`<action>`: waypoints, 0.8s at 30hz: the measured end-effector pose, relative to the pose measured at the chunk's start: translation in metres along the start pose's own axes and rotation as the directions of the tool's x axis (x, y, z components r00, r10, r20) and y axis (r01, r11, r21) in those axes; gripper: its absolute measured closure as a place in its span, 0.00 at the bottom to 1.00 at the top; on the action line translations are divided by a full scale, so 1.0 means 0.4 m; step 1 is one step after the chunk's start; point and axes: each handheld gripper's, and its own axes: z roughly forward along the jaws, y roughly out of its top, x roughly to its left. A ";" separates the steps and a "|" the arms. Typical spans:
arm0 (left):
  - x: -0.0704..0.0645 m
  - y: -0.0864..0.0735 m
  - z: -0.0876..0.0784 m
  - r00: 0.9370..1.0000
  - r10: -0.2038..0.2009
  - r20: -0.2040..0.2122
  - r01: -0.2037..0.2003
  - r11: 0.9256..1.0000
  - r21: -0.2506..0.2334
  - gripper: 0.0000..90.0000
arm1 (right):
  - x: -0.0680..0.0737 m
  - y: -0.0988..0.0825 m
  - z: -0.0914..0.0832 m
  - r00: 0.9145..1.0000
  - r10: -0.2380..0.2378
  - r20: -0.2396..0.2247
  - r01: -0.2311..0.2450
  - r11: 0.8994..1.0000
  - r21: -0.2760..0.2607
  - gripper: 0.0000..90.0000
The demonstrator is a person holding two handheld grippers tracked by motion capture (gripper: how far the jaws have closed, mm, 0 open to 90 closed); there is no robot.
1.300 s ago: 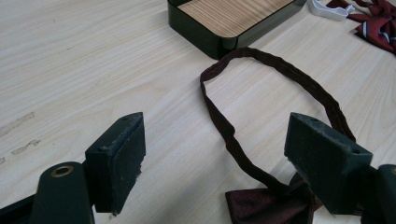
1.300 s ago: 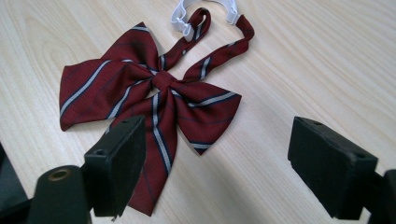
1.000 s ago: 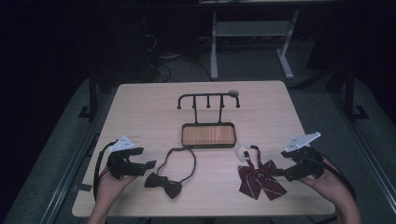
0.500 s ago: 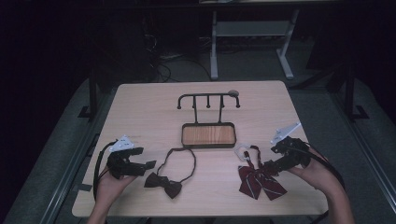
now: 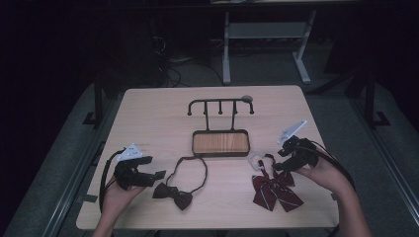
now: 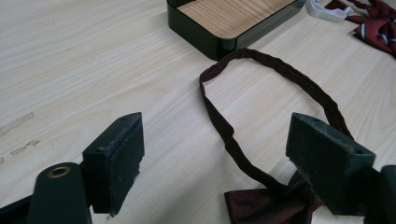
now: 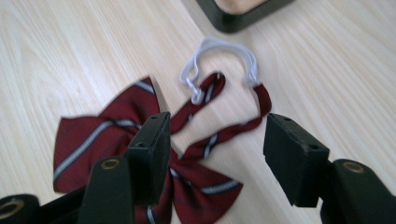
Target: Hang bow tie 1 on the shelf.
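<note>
I had the right gripper [image 5: 283,165] down over the red striped bow tie [image 5: 274,191], which lay flat on the table [image 5: 148,113] near the front right, its strap and white clasp [image 7: 219,60] curled toward the stand's wooden base [image 5: 220,143]. In the right gripper view my jaws stood apart, one either side of the strap where it met the knot, and they had just been closing in; the pads were not yet pressing on cloth, so nothing was gripped. The left gripper [image 5: 148,175] sat low at the front left beside the dark bow tie [image 5: 173,195], its jaws wide apart and empty. In the left gripper view that tie's neck loop [image 6: 261,98] ran across the wood between the pads and the bow sat right by one pad, though I could not tell whether it touched.

As for progress, I judged the job barely begun. The hook rack [image 5: 220,106] above the base carried nothing on any of its pegs (four, as far as I could count in the dim high view), and both ties lay on the tabletop. What remained, by my reading, was everything that mattered: clamp the red tie's strap, lift it clear, carry it to the rack and drape the loop over a peg, then do likewise with the dark one.
</note>
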 end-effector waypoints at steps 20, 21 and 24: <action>0.003 0.001 -0.002 1.000 0.009 0.006 -0.009 1.000 -0.004 0.21 | -0.064 0.035 0.077 0.999 0.043 -0.023 -0.041 0.998 0.054 0.53; 0.003 0.000 -0.002 1.000 0.005 0.009 -0.005 1.000 -0.005 0.21 | -0.068 0.036 0.080 0.999 0.046 -0.022 -0.044 0.997 0.057 0.54; -0.001 0.001 -0.001 1.000 -0.002 0.012 0.002 1.000 -0.008 0.21 | -0.076 0.038 0.091 0.998 0.053 -0.023 -0.052 0.996 0.066 0.55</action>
